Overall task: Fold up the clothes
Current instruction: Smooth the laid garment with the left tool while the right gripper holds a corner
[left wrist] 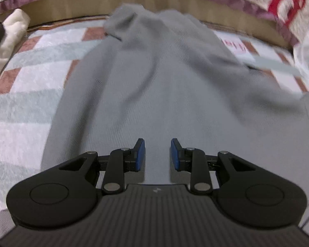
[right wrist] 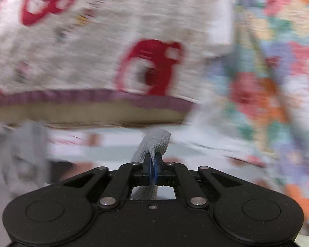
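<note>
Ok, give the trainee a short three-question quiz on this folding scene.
1. True or false: the right gripper is shut on a fold of the grey garment.
2. The left gripper has its fingers: A) apart, over the garment; B) clamped on the white cloth; C) out of view.
3. Fill in: the garment lies on a surface patterned in white, pale green and ____.

Key: 1 true. 2 A. 3 pink.
</note>
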